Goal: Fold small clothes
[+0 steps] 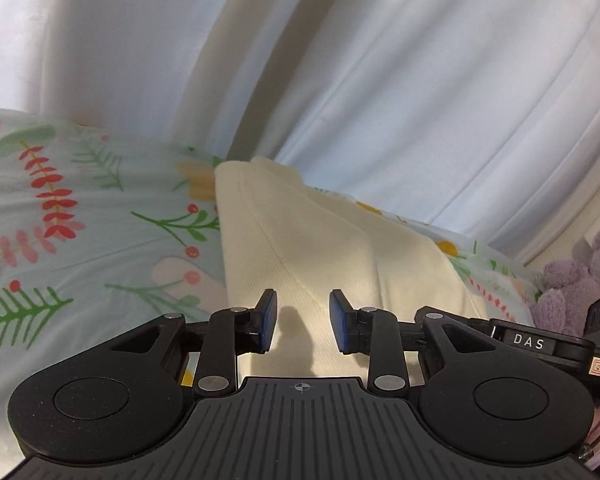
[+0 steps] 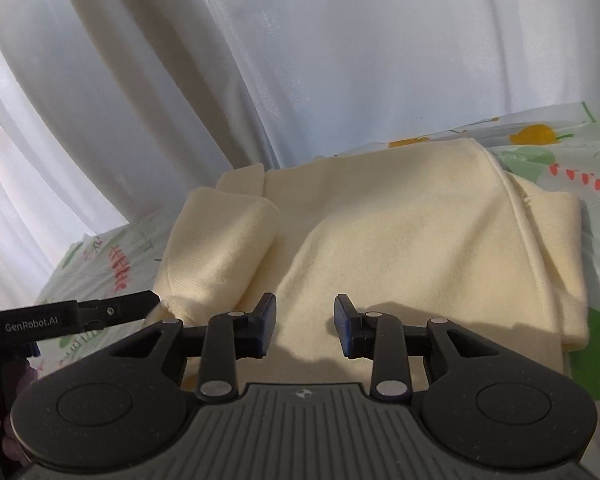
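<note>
Both grippers hover over a folded cream garment on a floral bedsheet, jaws apart and holding nothing.

Left gripper (image 1: 303, 322) stands with its blue pads (image 1: 269, 320) parted above the cream garment (image 1: 320, 248), no cloth between them; right gripper (image 2: 305, 325) likewise shows its jaws apart over the same garment (image 2: 400, 248), gripping nothing. White curtains (image 2: 300, 60) fill the background in both views. Floral bedsheet (image 1: 60, 220), printed with red and green sprigs, carries the garment, which lies folded in layers near the curtain, one rolled fold (image 2: 220, 248) at its left in the right wrist view. Purple plush toy (image 1: 580, 280) sits at the sheet's far right edge in the left wrist view.
</note>
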